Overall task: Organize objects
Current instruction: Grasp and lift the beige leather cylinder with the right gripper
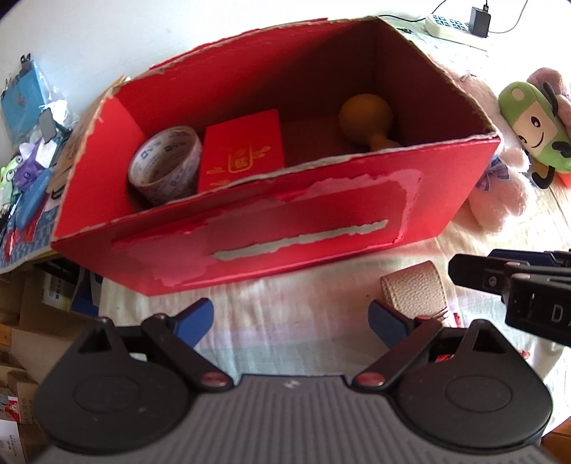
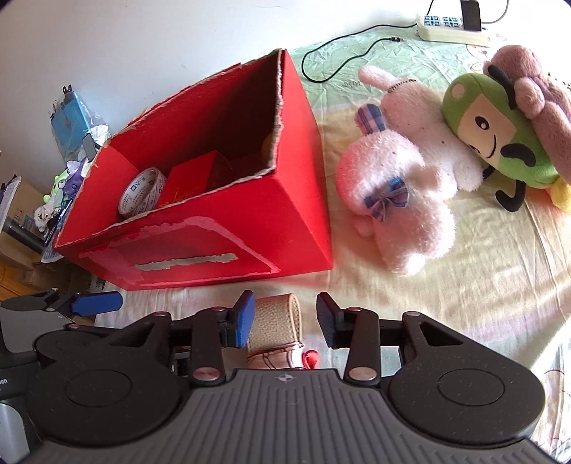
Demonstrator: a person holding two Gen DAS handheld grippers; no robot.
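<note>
- While the beige leather wallet (image 2: pixel 276 323) lies on the bedsheet (image 2: pixel 481 285) at the lower middle of the right wrist view, the right gripper (image 2: pixel 285 319) has its jaws wide around it, the blue left pad (image 2: pixel 242 319) touching or nearly touching the wallet's side and the right pad standing apart from it.
- In the left wrist view the same wallet shows at the lower right (image 1: pixel 415 291), just beside the left gripper's right finger.
- With its jaws spread wide and nothing between them, the left gripper (image 1: pixel 291 317) sits at the bottom middle of its view, over bare sheet just in front of the box.
- Just behind the wallet, filling the middle of both views, stands the open red cardboard box (image 1: pixel 278 228), its front face scarred by torn paper.
- Inside the box, at its left end, a roll of printed tape (image 1: pixel 164 166) stands on edge; a red packet with gold print (image 1: pixel 242 150) leans beside it, and an orange gourd-shaped object (image 1: pixel 367 121) rests toward the right end.
- Right of the box in the right wrist view a pink plush rabbit (image 2: pixel 403 189) lies on the sheet, touching a green plush toy (image 2: pixel 499 135) at the far right.
- At the upper right edge a white power strip (image 2: pixel 449 25) lies with a black cable (image 2: pixel 342 53) trailing from it.
- At the left edge, clutter and a blue packet (image 1: pixel 25 92) crowd beside the box.
</note>
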